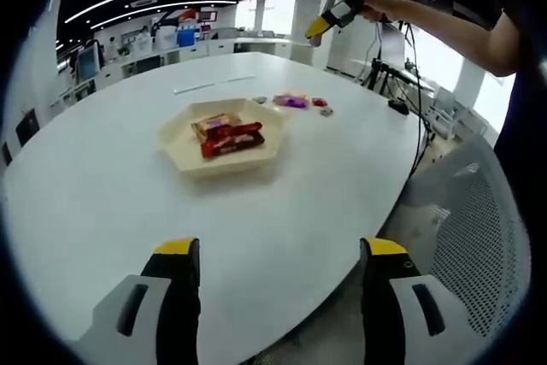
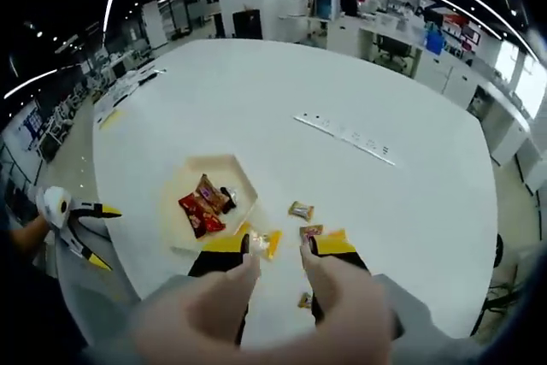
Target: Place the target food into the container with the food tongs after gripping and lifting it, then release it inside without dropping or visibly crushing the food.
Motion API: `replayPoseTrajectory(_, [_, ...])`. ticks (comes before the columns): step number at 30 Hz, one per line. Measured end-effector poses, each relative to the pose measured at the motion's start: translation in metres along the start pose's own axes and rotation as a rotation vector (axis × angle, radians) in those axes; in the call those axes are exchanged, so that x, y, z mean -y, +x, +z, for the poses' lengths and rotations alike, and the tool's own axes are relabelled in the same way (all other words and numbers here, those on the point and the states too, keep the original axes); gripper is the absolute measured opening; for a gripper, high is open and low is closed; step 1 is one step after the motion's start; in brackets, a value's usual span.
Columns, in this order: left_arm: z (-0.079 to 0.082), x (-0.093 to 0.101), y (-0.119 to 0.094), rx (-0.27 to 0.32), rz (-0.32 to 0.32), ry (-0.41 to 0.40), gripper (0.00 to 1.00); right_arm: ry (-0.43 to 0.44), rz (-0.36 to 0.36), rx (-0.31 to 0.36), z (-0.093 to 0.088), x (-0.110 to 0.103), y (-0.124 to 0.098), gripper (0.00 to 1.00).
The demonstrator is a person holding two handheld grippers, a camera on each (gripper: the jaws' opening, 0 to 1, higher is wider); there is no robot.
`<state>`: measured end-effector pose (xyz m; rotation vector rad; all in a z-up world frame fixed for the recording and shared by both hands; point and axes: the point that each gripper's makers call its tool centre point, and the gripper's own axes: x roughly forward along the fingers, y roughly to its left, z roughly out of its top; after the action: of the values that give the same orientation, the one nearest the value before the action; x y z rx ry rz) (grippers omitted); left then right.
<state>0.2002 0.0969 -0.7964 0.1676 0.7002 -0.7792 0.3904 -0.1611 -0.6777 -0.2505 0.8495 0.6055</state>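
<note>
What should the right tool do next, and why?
Probably lower the right tool toward the wrapped snack lying loose just past its tips. Its jaws look open and empty, high above the white table, while the beige tray already holds a few wrapped snacks. The left tool stands open at the table's edge.

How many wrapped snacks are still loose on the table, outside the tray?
4, judging by the right gripper view: one just right of the tray, one and one by the right gripper tips, one lower down. Others may be hidden behind the fingers.
</note>
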Motion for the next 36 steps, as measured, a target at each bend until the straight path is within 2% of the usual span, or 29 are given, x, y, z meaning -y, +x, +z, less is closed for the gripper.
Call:
replayPoseTrajectory(10, [-0.003, 0.001, 0.001, -0.015, -0.007, 0.001, 0.73, 0.047, -0.030, -0.023, -0.028, 0.018, -0.003, 0.28])
replayPoseTrajectory(13, [-0.002, 0.001, 0.001, -0.013, -0.006, 0.000, 0.73, 0.072, -0.033, -0.050, -0.044, 0.024, 0.001, 0.27])
replayPoseTrajectory(17, [-0.004, 0.001, 0.001, -0.020, -0.010, 0.003, 0.73, 0.098, -0.032, -0.069, -0.059, 0.026, 0.003, 0.27])
replayPoseTrajectory(23, [-0.006, 0.002, 0.002, -0.031, -0.012, 0.003, 0.73, 0.131, -0.022, -0.080, -0.070, 0.024, 0.008, 0.28])
replayPoseTrajectory(31, [-0.009, 0.002, 0.002, -0.045, -0.005, 0.008, 0.73, 0.148, -0.016, -0.109, -0.089, 0.025, 0.023, 0.28])
replayPoseTrajectory(36, [-0.011, 0.002, 0.003, -0.060, -0.008, 0.007, 0.73, 0.199, -0.015, -0.121, -0.103, 0.029, 0.033, 0.28])
